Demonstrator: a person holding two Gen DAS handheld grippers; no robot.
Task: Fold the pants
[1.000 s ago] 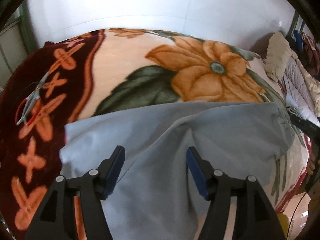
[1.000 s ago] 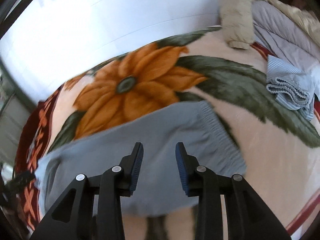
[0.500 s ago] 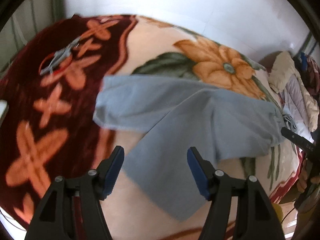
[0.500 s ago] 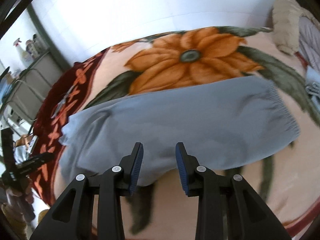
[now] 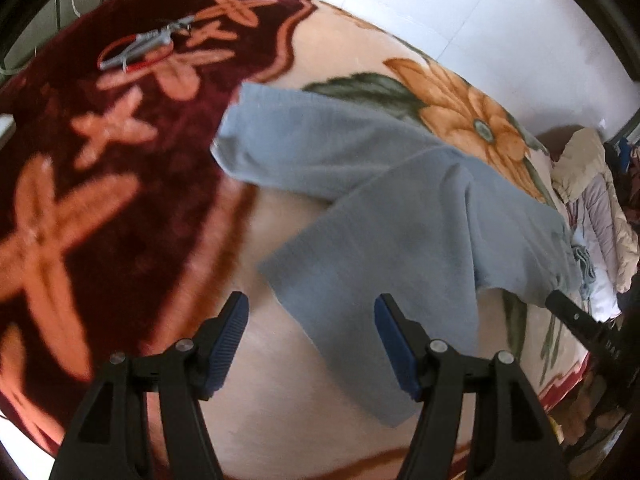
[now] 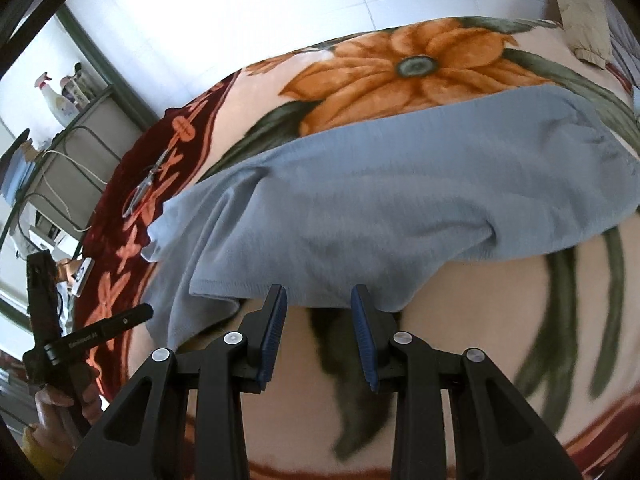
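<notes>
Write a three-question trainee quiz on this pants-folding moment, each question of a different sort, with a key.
1. True or false: the left gripper is clamped on the grey-blue pants.
2. Multiple choice: what lies on the dark red border of the blanket, beyond the pant legs?
A. a phone
B. scissors
C. a hanger
3. Fill in: in the right wrist view, the right gripper hangs open just short of the pants' near ____.

Key:
1. False; its jaws stand open, with one pant leg's end lying between the fingers, not pinched.
2. B
3. edge
</notes>
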